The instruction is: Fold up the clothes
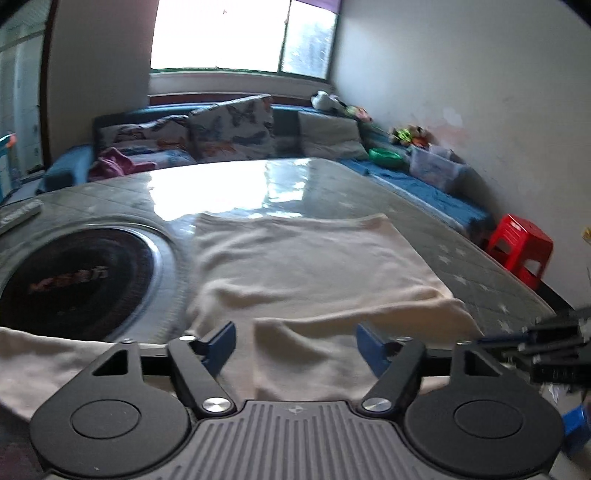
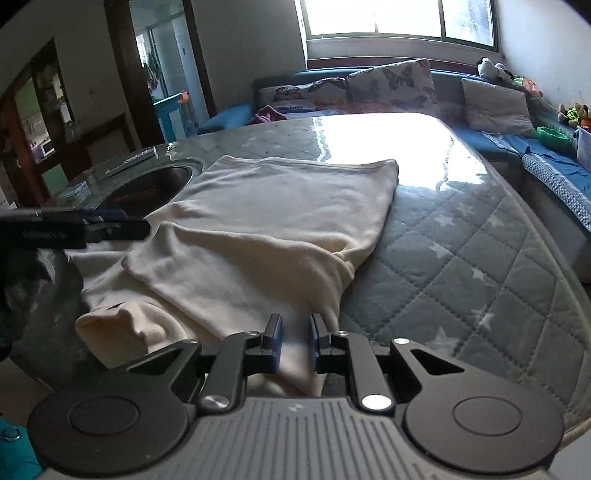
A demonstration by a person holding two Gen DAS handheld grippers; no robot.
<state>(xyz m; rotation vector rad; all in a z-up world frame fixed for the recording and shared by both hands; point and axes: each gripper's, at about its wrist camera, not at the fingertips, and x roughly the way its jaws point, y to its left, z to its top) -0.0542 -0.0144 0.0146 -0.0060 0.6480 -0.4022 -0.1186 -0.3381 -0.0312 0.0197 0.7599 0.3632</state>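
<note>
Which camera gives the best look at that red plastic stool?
The left wrist view. The red plastic stool stands there in plain sight, on the floor by the wall, past the table's right edge, though slightly blurred. The right wrist view does not show it at all; its right side takes in only quilted table cover and bench.

Window (image 1: 236, 35) glare — (perhaps motion-blurred) fisheye.

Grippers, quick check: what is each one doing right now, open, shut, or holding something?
Left gripper: open, over the cream garment, gripping nothing.
Right gripper: nearly shut, cream fabric between its pads; apparently pinching the garment's near edge.
</note>
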